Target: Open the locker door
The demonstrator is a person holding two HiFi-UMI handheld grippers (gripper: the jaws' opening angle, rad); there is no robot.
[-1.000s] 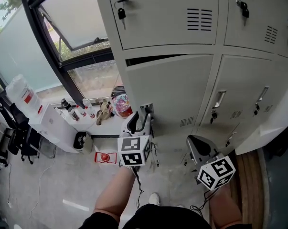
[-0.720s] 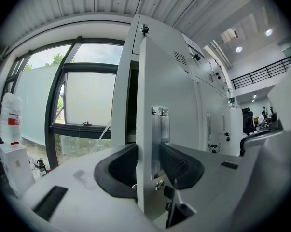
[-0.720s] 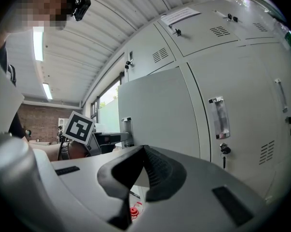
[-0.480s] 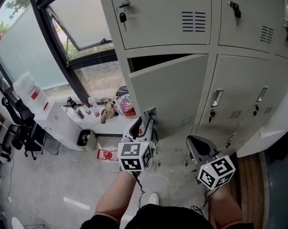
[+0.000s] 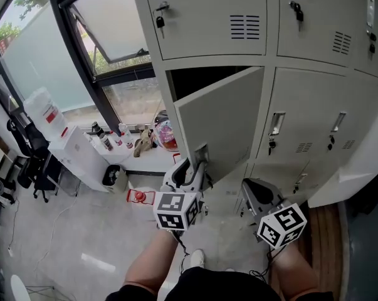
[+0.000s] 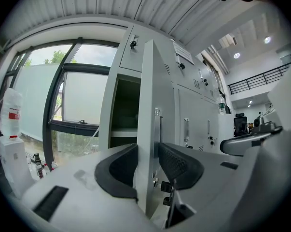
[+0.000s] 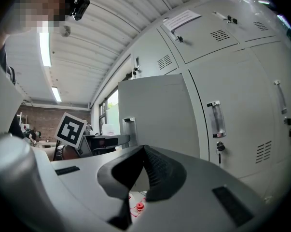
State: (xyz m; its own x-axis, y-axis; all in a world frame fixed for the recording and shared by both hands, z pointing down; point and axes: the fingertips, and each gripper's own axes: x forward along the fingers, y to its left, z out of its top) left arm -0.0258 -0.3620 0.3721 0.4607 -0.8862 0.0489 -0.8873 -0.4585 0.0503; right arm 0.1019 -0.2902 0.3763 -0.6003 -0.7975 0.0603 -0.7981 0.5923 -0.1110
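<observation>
The grey locker door (image 5: 220, 118) stands partly open, swung out from its hinge side, and the dark inside (image 5: 195, 80) shows above and behind it. My left gripper (image 5: 192, 165) holds the door's free edge at the metal handle (image 5: 202, 155). In the left gripper view the door edge (image 6: 149, 105) runs between the two pads (image 6: 122, 164), which press on it while the jaws are closing. My right gripper (image 5: 254, 192) hangs lower right, away from the door, shut with nothing in it (image 7: 144, 151). The open door (image 7: 155, 115) fills the middle of the right gripper view.
Closed lockers with handles and keys (image 5: 276, 124) are to the right, and upper lockers (image 5: 201, 17) above. At the left are a black window frame (image 5: 82, 61), a white cabinet with a water bottle (image 5: 46, 115), a small bin (image 5: 111, 175) and a red item (image 5: 137, 197) on the floor.
The locker door has swung further open toward me, with my left gripper staying on its edge. The right gripper has hardly moved.
</observation>
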